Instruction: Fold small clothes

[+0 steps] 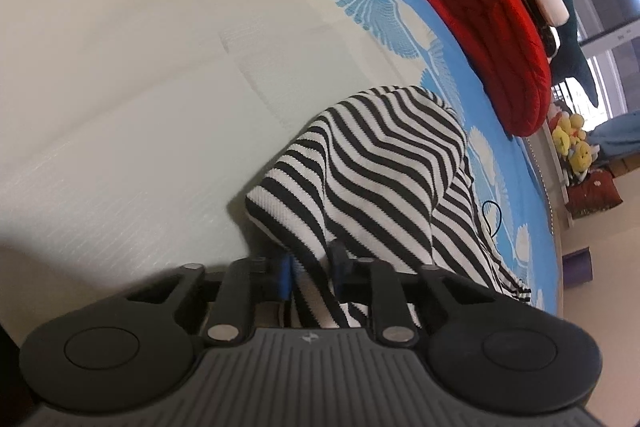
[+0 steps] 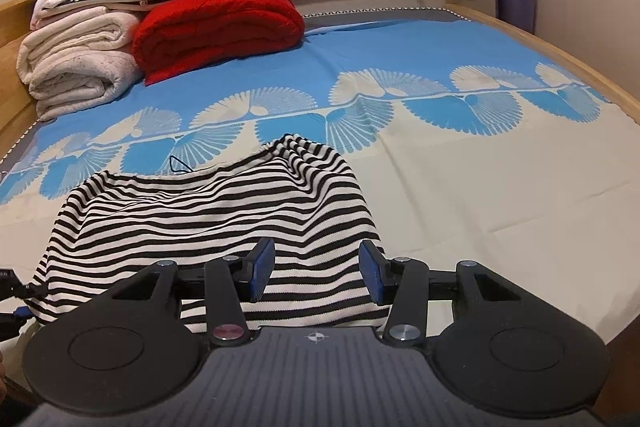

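Garment: your striped top (image 2: 216,223) lies bunched on the cream part of the bedspread (image 2: 500,195), toward the bed's near edge, with one end just reaching the band of blue fan prints.
Left gripper: your left gripper (image 1: 314,267) is clamped on a fold of the striped cloth; the fabric runs up between the blue pads and tents away from them.
Right gripper: your right gripper (image 2: 316,275) hangs released above the near hem, its jaws standing apart with stripes showing in the gap and nothing pinched.
Handling: expect a light, limp knit that drapes and stretches. It will sag from any single hold and drag its slack along, so it is forgiving but will not keep a crease unless you press it flat.
Where to grip: take hems and corners, not the bunched middle; a second hold at the near hem under your right jaws would let you pull the edge taut.
Left view only: the pinch itself, and the cloth lifted off the bedspread beside it.
Right view only: the full spread of the top, a loose dark thread (image 2: 178,165) at its far edge, and the folded red blanket (image 2: 216,27) at the bed's far left corner, well apart from your work.
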Available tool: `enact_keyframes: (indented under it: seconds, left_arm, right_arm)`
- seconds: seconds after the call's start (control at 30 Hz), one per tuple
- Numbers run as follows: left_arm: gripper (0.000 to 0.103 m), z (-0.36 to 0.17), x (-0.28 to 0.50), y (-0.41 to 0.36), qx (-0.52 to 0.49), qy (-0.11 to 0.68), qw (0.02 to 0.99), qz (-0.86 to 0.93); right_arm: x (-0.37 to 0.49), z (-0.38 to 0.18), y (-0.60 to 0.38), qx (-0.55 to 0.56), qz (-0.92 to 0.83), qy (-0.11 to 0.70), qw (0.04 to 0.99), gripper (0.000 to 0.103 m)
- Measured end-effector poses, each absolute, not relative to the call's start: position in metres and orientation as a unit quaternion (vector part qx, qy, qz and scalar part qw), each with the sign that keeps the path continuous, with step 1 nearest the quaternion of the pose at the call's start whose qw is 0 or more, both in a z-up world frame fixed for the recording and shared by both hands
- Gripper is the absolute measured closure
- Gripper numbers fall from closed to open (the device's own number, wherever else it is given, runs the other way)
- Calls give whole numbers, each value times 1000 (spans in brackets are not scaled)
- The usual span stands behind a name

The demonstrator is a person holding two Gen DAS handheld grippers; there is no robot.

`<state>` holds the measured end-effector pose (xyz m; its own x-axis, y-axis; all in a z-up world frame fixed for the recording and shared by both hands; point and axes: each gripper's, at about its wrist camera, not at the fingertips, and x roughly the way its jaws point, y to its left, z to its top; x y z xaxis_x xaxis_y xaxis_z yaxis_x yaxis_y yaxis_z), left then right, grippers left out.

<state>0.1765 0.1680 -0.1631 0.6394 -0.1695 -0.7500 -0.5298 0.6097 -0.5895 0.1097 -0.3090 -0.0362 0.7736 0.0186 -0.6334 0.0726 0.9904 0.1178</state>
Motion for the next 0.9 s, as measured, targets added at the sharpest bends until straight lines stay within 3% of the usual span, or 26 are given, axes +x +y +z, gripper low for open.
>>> enact_keyframes:
  seconds: [0.47, 0.67, 0.9]
  left_arm:
    - [91, -102, 152, 190, -325, 368, 860, 141]
    - [91, -95, 147, 197, -256, 401, 862, 176]
    - [91, -19, 167, 94, -94, 330, 936, 73]
  right_arm:
    - [117, -34, -295, 65, -21, 332, 941, 55]
    - [116, -32, -295, 62, -13, 328, 943, 55]
    - [116, -25, -315, 88, -27, 320, 943, 59]
